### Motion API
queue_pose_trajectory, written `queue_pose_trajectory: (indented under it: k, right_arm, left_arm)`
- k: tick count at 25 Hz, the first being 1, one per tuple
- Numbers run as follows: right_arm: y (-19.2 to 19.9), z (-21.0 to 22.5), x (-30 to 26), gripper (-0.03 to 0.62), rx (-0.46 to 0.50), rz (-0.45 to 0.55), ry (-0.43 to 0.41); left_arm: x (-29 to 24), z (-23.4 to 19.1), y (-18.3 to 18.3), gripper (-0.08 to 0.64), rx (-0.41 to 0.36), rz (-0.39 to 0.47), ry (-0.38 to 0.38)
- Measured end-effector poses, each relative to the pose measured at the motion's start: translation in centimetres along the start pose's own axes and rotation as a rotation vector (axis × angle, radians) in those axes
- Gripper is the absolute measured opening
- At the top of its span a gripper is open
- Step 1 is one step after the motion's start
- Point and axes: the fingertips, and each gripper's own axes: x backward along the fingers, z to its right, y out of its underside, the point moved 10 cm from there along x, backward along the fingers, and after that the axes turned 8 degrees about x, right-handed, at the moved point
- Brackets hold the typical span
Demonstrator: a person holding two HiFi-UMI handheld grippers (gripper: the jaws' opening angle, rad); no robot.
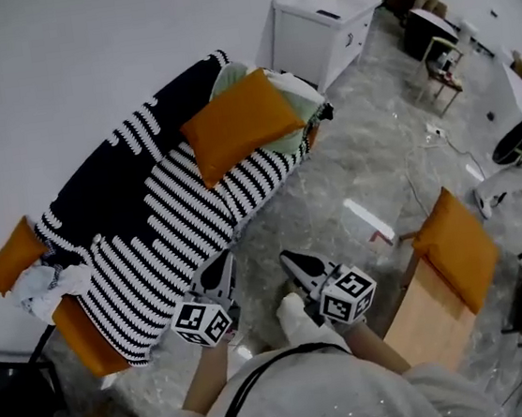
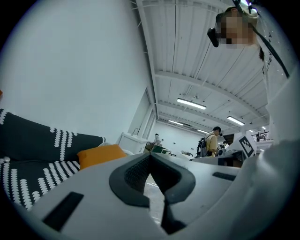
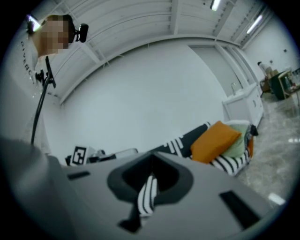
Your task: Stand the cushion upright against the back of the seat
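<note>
the left claw [image 2: 150, 159] has its jaws together with nothing between the dark pads, and only a strip of the grey floor [image 2: 152, 190] shows through the slot below them. the right claw [image 3: 151, 161] is closed too. the sliver of stripes in its slot is the sofa cover [image 3: 147, 197] beyond it, not something gripped. in the head view both the left claw [image 1: 222, 272] and the right claw [image 1: 294, 263] hang over the floor [image 1: 332, 175], just short of the sofa cover [image 1: 159, 225]. their tips are small and dark there, so the closure is read from their own views. the orange cushion [image 1: 239, 125] lies tilted at the far end of the sofa, well apart from both claws, resting on a pale green cushion [image 1: 295, 114] and hiding most of it. whether it touches the backrest is unclear. the left gripper view shows only the cushion's upper part [image 2: 101, 154], the rest being cut off by the claw's body. the right gripper view shows the cushion [image 3: 214, 140] whole.
</note>
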Motion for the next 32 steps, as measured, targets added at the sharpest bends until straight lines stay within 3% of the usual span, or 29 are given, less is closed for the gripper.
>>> queue_pose_trajectory:
  k: [8, 15, 21, 32]
  right_arm:
    - [-4.5, 9.8, -3.7, 0.018, 0.026, -0.018, -0.032]
    - [-5.4, 16.5, -5.9, 0.018, 0.013, -0.056, -0.039]
    - [-5.5, 20.2, -7.1, 0.020, 0.013, -0.075, -0.065]
    - [-3.2, 24.4, -8.8, 0.057, -0.070, -0.149, -0.015]
  left_arm:
    - [-10.1, -2.1, -2.1, 0.025, -0.002, 0.045, -0.021]
    - [-16.5, -3.3, -1.4, 0.025, 0.023, 0.042, -0.053]
    - [-19.6, -4.1, -0.9, 0.025, 0.019, 0.035, -0.082]
    - [-20.6, -6.4, 0.2, 0.025, 0.033, -0.005, -0.190]
